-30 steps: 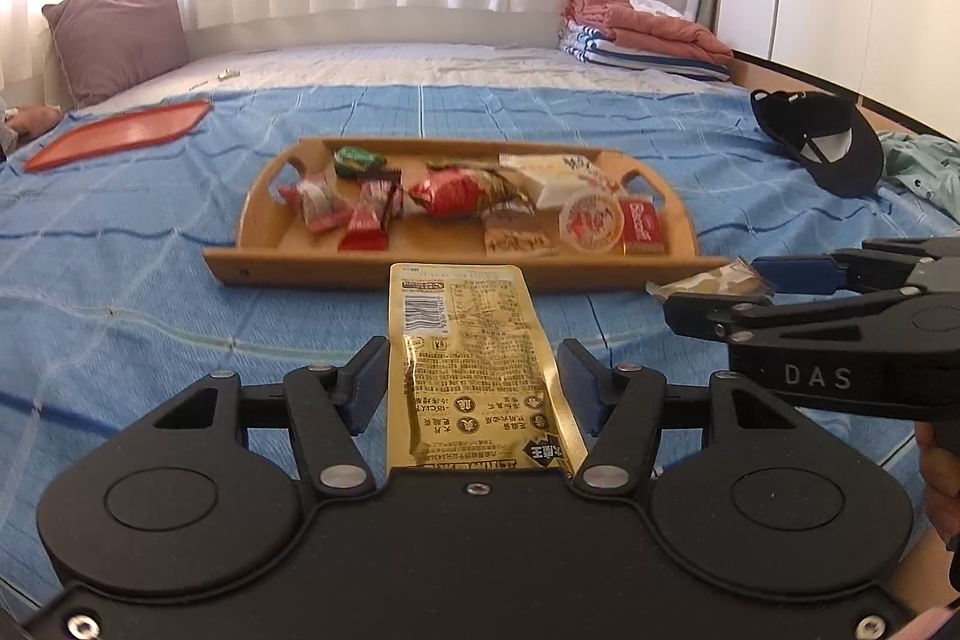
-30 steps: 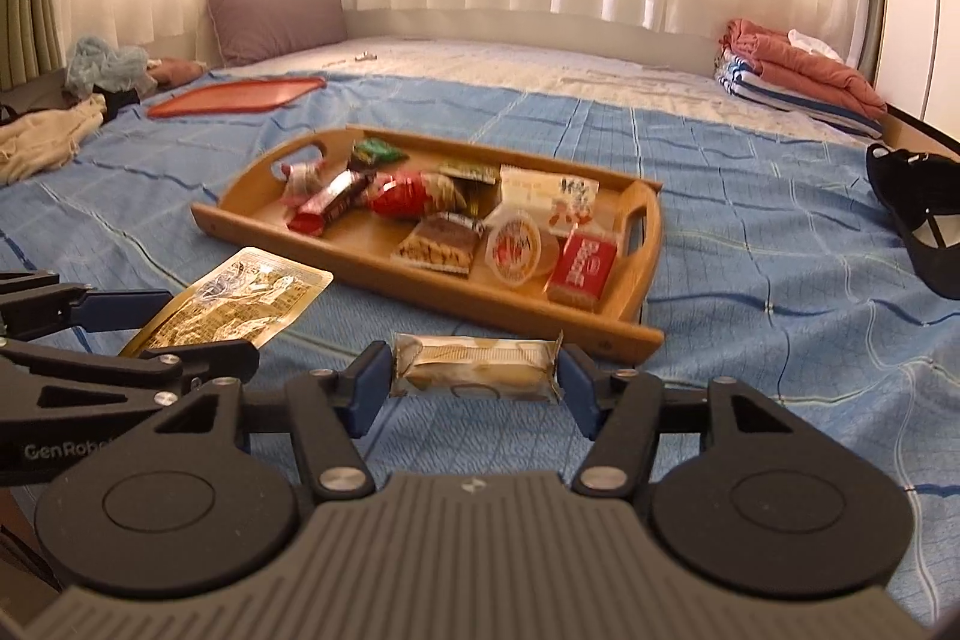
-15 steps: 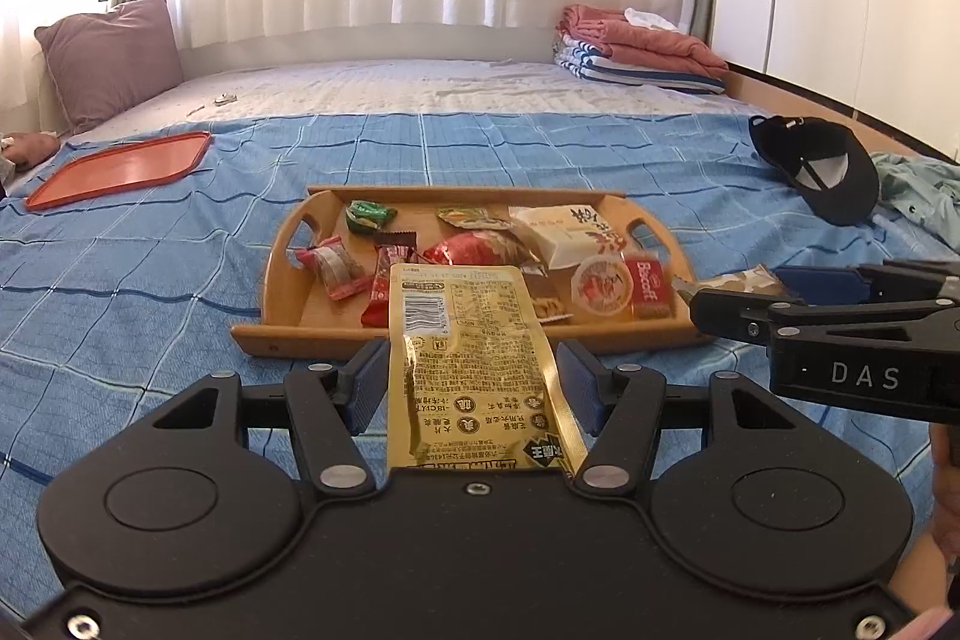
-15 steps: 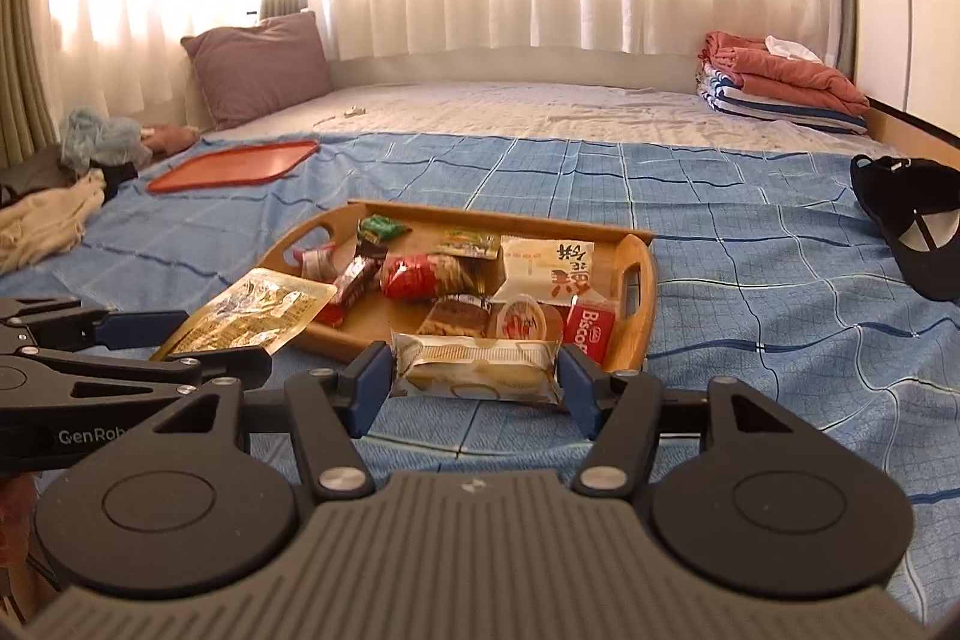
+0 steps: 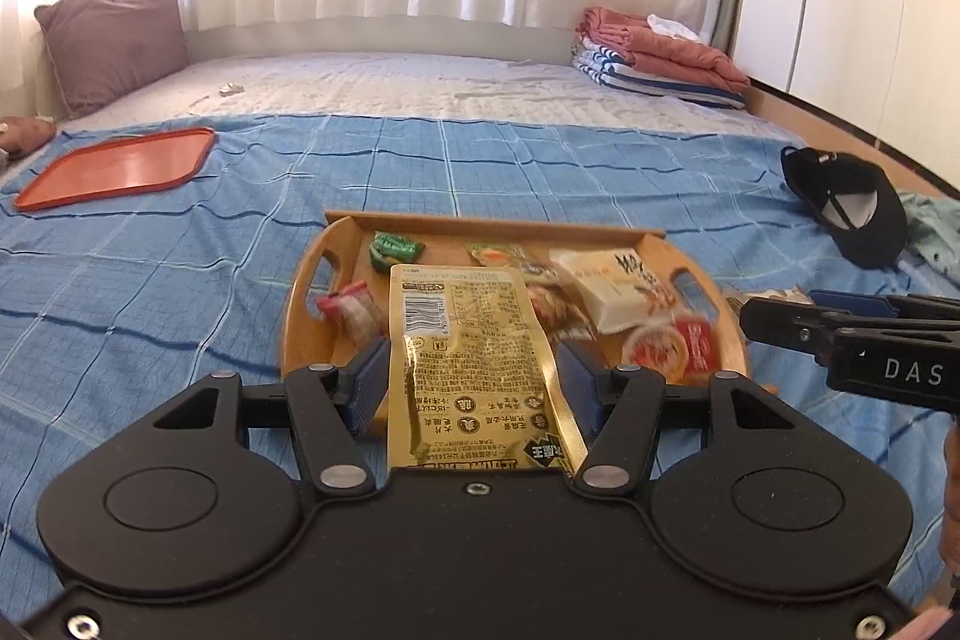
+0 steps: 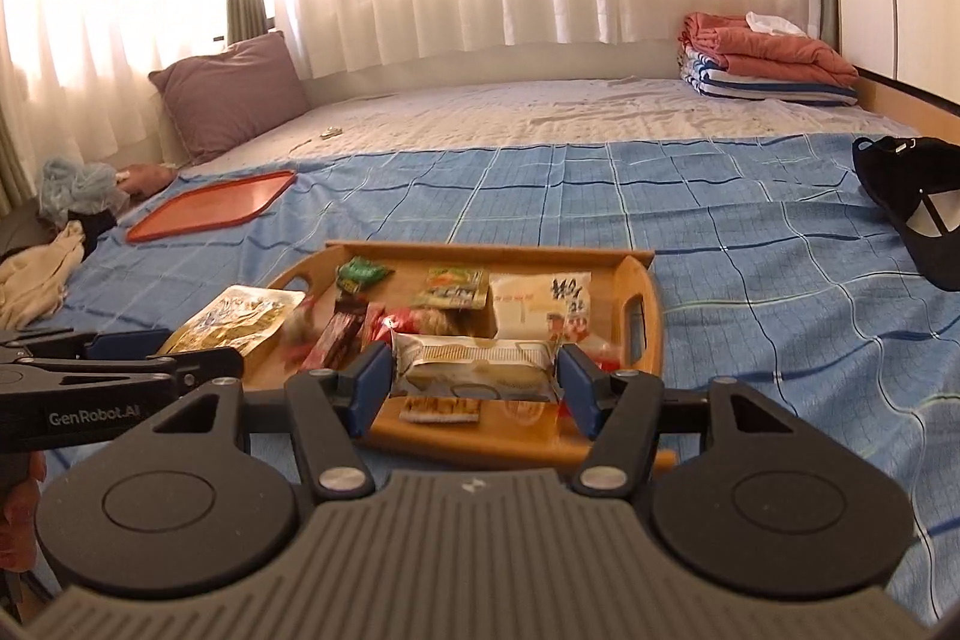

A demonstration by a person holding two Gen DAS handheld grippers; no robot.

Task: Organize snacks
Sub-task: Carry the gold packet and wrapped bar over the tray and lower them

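Note:
A wooden tray (image 5: 312,280) (image 6: 639,280) with several snack packs lies on the blue checked bedspread. My left gripper (image 5: 474,382) is shut on a gold foil pouch (image 5: 474,358) and holds it above the tray's near edge. My right gripper (image 6: 474,379) is shut on a clear-wrapped pastry bar (image 6: 474,364), also lifted over the tray's near side. The left gripper shows at the left of the right wrist view (image 6: 120,370) with the pouch (image 6: 234,322). The right gripper shows at the right of the left wrist view (image 5: 840,322).
An orange flat tray (image 5: 120,166) (image 6: 216,202) lies far left on the bed. A black cap (image 5: 852,202) (image 6: 924,202) lies at the right. Folded towels (image 5: 654,58) and a purple pillow (image 5: 114,40) sit at the back. Clothes (image 6: 42,268) lie at the left.
Both grippers have risen and moved forward with their packs, from low in front of the tray to over its near edge. The grips have not changed.

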